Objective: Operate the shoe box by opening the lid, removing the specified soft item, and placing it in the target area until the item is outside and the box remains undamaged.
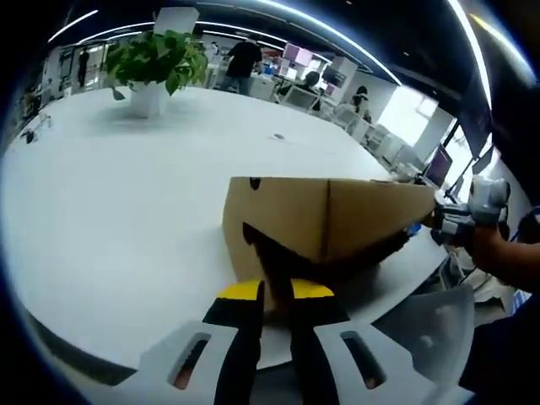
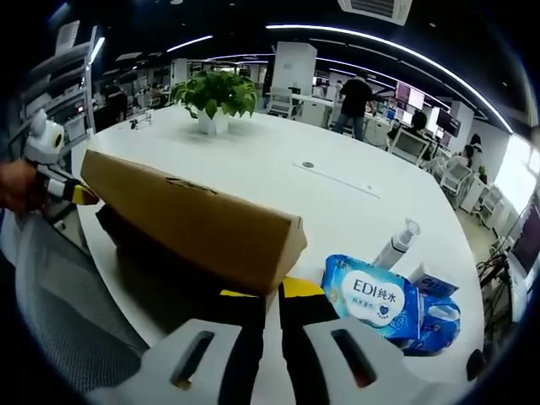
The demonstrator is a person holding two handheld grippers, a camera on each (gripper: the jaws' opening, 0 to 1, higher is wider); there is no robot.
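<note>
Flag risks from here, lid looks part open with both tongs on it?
1. Both tongs, left and right, pinch the cardboard lid at opposite ends; uneven lifting could crease or tear it.
2. The box sits near the table edge and may slide off.
3. The wipes pack lies close beside it.

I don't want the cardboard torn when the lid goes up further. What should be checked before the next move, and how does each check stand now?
1. Left gripper closed at the shoe box lid edge: ok.
2. Right gripper closed at the opposite end: ok.
3. Lid raised evenly at both ends: cannot tell.
4. Cardboard free of visible tears: ok.
5. Soft item inside visible: cannot tell, the interior is dark.
6. Wipes pack lies apart from the box, on the table: ok.
</note>
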